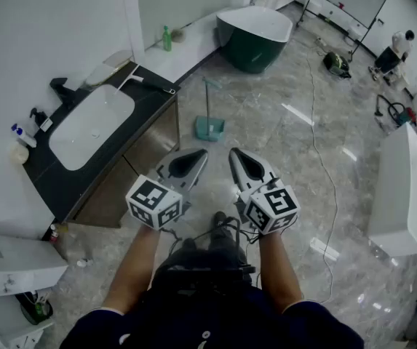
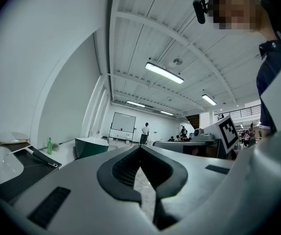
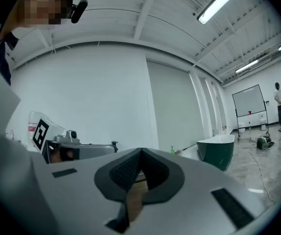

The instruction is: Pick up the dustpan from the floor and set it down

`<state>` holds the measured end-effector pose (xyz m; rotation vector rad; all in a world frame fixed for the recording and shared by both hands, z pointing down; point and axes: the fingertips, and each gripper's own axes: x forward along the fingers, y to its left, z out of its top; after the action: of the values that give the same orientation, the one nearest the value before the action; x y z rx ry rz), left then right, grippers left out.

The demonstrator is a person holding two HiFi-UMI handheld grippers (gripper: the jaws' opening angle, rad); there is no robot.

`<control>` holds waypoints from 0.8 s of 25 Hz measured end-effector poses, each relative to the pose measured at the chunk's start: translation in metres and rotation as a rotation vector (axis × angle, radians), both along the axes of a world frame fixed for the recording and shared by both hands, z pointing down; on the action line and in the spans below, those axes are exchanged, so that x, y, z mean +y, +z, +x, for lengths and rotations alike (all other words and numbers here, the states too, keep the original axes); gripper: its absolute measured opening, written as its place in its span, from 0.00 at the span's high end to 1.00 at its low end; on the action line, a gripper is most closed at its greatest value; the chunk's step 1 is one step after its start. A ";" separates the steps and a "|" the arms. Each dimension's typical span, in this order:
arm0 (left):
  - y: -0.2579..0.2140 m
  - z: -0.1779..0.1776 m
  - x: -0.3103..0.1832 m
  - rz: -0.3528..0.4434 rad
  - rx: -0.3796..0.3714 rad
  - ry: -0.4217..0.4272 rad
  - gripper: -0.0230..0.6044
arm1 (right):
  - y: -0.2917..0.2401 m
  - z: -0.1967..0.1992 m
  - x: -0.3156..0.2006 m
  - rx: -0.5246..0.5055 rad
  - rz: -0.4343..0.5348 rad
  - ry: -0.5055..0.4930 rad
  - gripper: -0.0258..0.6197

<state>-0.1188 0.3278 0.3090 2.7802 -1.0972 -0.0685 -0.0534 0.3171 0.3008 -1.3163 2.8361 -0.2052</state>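
The teal dustpan (image 1: 210, 128) stands on the marble floor beside the cabinet, its thin handle upright. It lies a short way beyond both grippers and shows in neither gripper view. My left gripper (image 1: 200, 154) (image 2: 140, 149) is held level at waist height, jaws shut with nothing between them. Beside it, my right gripper (image 1: 233, 153) (image 3: 140, 152) is also level and shut on nothing. The two tips point toward the dustpan from above and nearer me.
A black counter with a white sink (image 1: 92, 126) runs along the left. A dark green bathtub (image 1: 255, 38) stands behind the dustpan. A white tub (image 1: 401, 187) is at the right. A cable (image 1: 323, 162) and power strip (image 1: 325, 249) lie on the floor. A person (image 1: 394, 49) is far off.
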 end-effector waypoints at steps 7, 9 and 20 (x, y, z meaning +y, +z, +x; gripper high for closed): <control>0.006 -0.008 -0.015 -0.005 -0.007 0.007 0.94 | 0.004 -0.007 -0.017 -0.013 -0.006 0.015 0.95; 0.008 -0.010 -0.018 -0.005 -0.008 0.014 0.94 | 0.005 -0.009 -0.021 -0.018 -0.006 0.020 0.95; 0.024 -0.006 -0.054 -0.017 -0.038 0.009 0.94 | 0.022 -0.004 -0.058 0.019 -0.037 0.044 0.95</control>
<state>-0.1244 0.2737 0.3328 2.7829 -1.0883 -0.0051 -0.0578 0.2593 0.3229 -1.3933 2.8296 -0.2474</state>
